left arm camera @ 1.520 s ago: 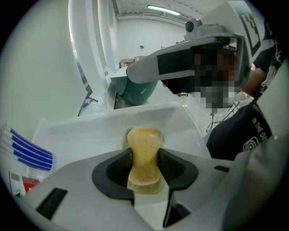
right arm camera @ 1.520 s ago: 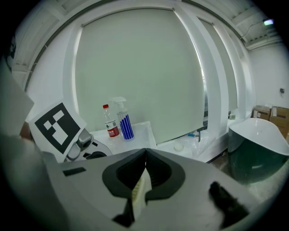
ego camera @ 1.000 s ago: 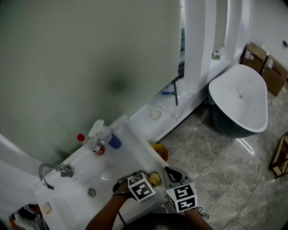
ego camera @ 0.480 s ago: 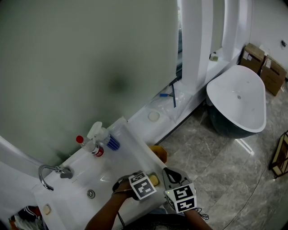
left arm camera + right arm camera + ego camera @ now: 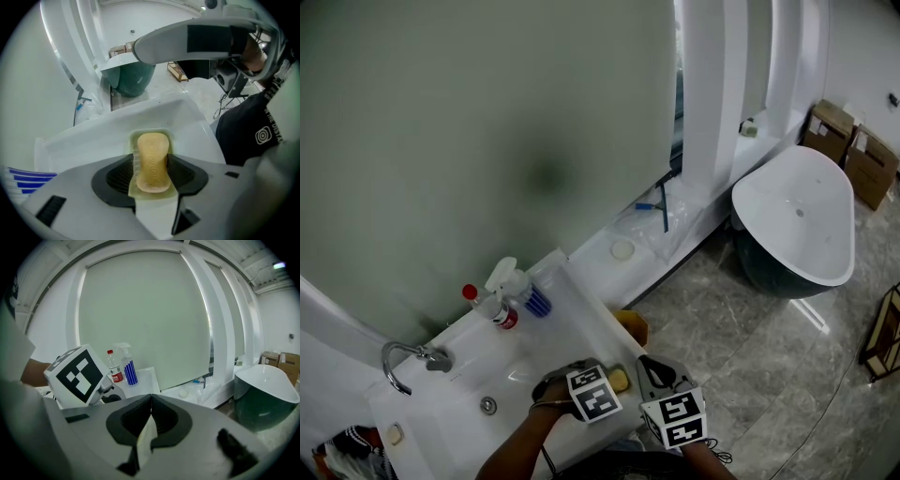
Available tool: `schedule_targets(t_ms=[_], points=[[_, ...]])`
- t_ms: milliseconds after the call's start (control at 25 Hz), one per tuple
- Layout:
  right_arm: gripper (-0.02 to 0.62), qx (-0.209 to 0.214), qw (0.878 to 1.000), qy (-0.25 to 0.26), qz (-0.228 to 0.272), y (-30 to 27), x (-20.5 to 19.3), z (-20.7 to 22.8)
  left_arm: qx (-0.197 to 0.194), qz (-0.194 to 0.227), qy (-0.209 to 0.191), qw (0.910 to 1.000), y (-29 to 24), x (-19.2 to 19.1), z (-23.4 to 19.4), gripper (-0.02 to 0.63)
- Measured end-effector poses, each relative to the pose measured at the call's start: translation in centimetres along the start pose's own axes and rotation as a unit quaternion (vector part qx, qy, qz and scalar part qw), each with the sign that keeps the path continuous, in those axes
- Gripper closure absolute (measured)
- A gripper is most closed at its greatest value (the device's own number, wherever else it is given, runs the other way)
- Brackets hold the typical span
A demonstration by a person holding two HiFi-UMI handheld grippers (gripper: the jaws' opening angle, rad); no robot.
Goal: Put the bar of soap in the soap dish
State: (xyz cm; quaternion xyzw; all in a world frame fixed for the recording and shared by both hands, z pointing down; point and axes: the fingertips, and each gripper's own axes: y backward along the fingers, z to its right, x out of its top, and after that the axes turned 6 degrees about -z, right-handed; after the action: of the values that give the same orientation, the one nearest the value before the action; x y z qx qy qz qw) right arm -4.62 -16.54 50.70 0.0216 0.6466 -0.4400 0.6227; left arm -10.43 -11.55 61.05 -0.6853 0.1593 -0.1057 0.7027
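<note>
On the white counter [image 5: 581,323] the head view shows, from the left, one faucet [image 5: 401,361], one bottle with a red cap [image 5: 494,309] and one spray bottle [image 5: 523,286]. Then come the two tools. The left tool [image 5: 600,386] points down at the front edge of the counter. Only its own view shows the detail: one yellow bar of soap [image 5: 152,161] lies in one pale soap dish [image 5: 171,138]. The jaws have just been opening and stand apart on both sides of the soap, not pressing it. The right tool [image 5: 151,397] is closed on nothing and is just beside the left one. Its view shows both bottles but not the soap. Far right, on the floor, stand one bathtub [image 5: 795,220] and two cardboard boxes [image 5: 832,120].
</note>
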Motion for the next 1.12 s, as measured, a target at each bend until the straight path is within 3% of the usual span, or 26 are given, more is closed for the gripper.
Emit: schedule_targets(t_ms=[560, 760, 1120], points=[[0.584, 0.024, 0.999, 0.024, -0.001, 0.8, -0.2, -0.9, 0.054, 0.044, 0.061, 0.9957, 2.1, -0.1, -0.6, 0.393], [0.584, 0.039, 0.999, 0.031, -0.004, 1.3, -0.4, -1.5, 0.092, 0.057, 0.090, 0.9899, 2.5, -0.5, -0.9, 0.469], [0.583, 0.065, 0.997, 0.044, -0.005, 2.0, -0.8, -2.8, 0.118, 0.102, 0.151, 0.9761, 4.3, -0.6, -0.3, 0.518]])
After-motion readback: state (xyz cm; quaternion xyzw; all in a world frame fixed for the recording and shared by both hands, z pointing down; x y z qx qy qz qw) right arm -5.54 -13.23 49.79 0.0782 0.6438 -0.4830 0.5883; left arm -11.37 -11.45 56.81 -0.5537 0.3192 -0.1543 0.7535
